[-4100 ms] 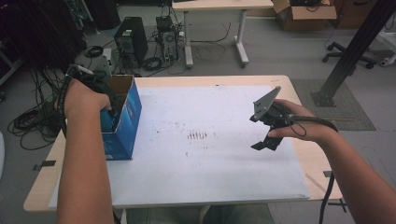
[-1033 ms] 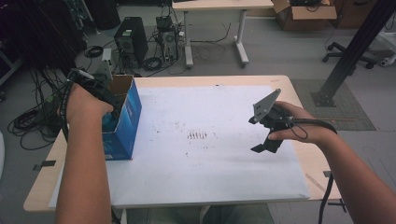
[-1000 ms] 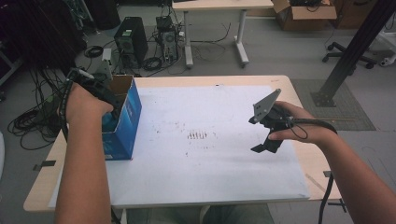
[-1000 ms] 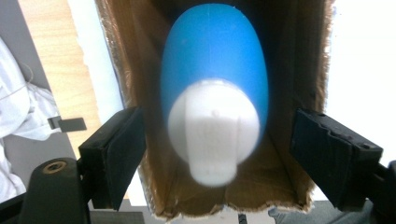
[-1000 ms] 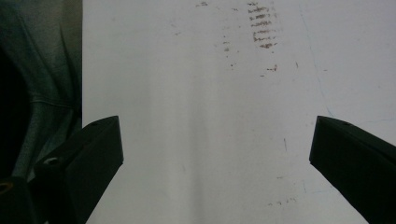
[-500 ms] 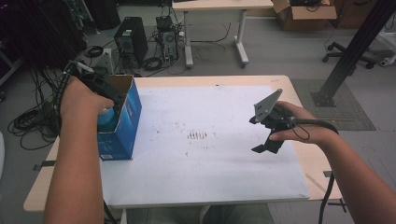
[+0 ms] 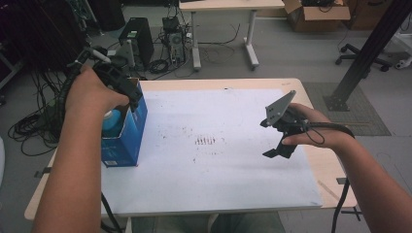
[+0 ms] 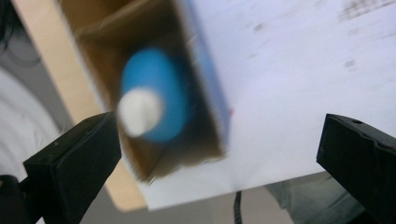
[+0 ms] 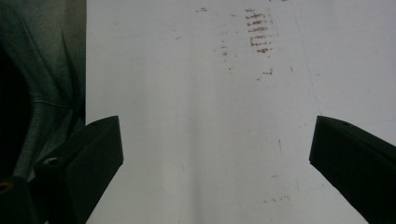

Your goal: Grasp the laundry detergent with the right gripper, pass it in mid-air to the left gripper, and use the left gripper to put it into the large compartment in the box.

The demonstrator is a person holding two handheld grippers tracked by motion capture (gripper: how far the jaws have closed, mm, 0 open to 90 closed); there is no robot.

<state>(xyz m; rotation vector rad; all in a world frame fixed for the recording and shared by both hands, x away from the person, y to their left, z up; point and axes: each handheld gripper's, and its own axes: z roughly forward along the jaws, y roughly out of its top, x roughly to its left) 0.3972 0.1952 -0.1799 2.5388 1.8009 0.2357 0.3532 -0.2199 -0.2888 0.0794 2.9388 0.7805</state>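
One bottle (image 8: 152, 95), one box (image 7: 124, 134)

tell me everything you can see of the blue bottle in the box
The blue bottle looks like smooth plastic, with a rounded blue body and a white cap. It stands upright inside the open blue cardboard box at the table's left edge, its top below the rim. In the left gripper view it is blurred; any label is unreadable. The left gripper hangs above it with jaws wide apart, just opened, nothing between them and not touching it.

Bottle (image 7: 112, 122) stands in the box (image 7: 127, 141) — at the sheet's (image 7: 218, 184) left edge.
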